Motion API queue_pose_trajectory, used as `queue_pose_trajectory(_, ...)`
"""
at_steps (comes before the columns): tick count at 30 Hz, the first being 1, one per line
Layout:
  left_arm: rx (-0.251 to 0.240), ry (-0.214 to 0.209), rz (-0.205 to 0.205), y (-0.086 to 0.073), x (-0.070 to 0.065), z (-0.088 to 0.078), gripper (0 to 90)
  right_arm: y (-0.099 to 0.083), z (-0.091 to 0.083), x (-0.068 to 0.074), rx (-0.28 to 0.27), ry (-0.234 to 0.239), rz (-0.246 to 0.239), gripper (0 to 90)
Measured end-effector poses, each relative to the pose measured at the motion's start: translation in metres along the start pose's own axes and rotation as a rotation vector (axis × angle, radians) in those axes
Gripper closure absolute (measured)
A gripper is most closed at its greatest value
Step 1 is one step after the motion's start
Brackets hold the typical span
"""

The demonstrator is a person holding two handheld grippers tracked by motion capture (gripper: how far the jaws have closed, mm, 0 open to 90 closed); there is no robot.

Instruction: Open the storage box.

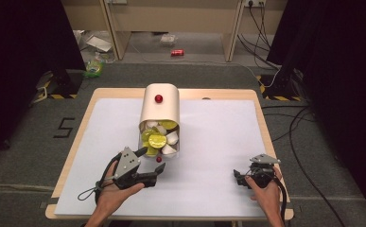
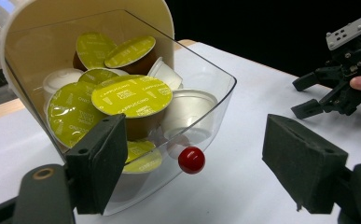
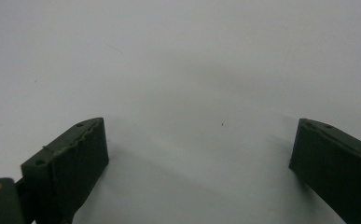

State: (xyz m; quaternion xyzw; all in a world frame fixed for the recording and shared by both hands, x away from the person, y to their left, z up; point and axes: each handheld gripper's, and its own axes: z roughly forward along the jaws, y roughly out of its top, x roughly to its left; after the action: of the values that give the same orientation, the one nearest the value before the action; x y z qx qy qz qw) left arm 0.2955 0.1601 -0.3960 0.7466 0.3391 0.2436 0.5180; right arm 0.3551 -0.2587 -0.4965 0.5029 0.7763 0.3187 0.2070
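High view: a cream capsule dispenser (image 1: 159,109) lies at the centre of the frame on the white tabletop (image 1: 209,142), its long axis running from the upper centre down toward the person. Its clear drawer (image 1: 159,138), full of yellow-lidded and white coffee capsules (image 1: 157,140), opens toward the bottom of the frame. A small red knob (image 1: 159,159) sits at the drawer's near edge. The left gripper (image 1: 158,171) is at lower left of centre, just below and beside that knob, pointing right and slightly up. It is much the nearer of the two. The right gripper (image 1: 238,178) rests at the lower right, well apart from the dispenser, pointing left.

Left gripper view: the drawer (image 2: 206,93) takes the upper left and centre, tilted open, with the capsules (image 2: 131,95) heaped inside. The red knob (image 2: 191,159) hangs on the drawer's front wall, in the centre of the frame and in the gap between the two fingers (image 2: 101,163), somewhat nearer the left one. The fingers are spread wide and hold nothing. The left one overlaps the drawer wall in the picture, but I cannot tell whether it touches. My guess is that the knob is the target, and closing on it needs a short push forward. The right gripper (image 2: 304,95) shows at the upper right edge, spread.

Right gripper view: both fingers (image 3: 71,161) rise from the bottom corners, spread wide over bare white tabletop (image 3: 183,93), gripping nothing.
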Motion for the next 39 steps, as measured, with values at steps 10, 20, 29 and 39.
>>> queue_pose_trajectory(10, 0.013, -0.015, 0.002, -0.004, -0.004, -0.004, 21.8, 0.000, 0.000, 0.000, 0.000, 0.000, -0.001, 4.3)
queue_pose_trajectory(20, 0.009, -0.020, -0.006, -0.004, -0.006, -0.007, 21.8, 0.000, 0.000, 0.000, 0.000, 0.000, -0.002, 4.3)
queue_pose_trajectory(29, -0.021, -0.018, -0.033, -0.003, 0.001, -0.008, 22.2, 0.000, 0.000, 0.000, 0.000, 0.001, 0.001, 4.3)
queue_pose_trajectory(39, -0.041, 0.021, -0.040, 0.003, 0.009, -0.005, 22.4, 0.000, 0.000, 0.000, 0.000, 0.002, 0.002, 4.3)
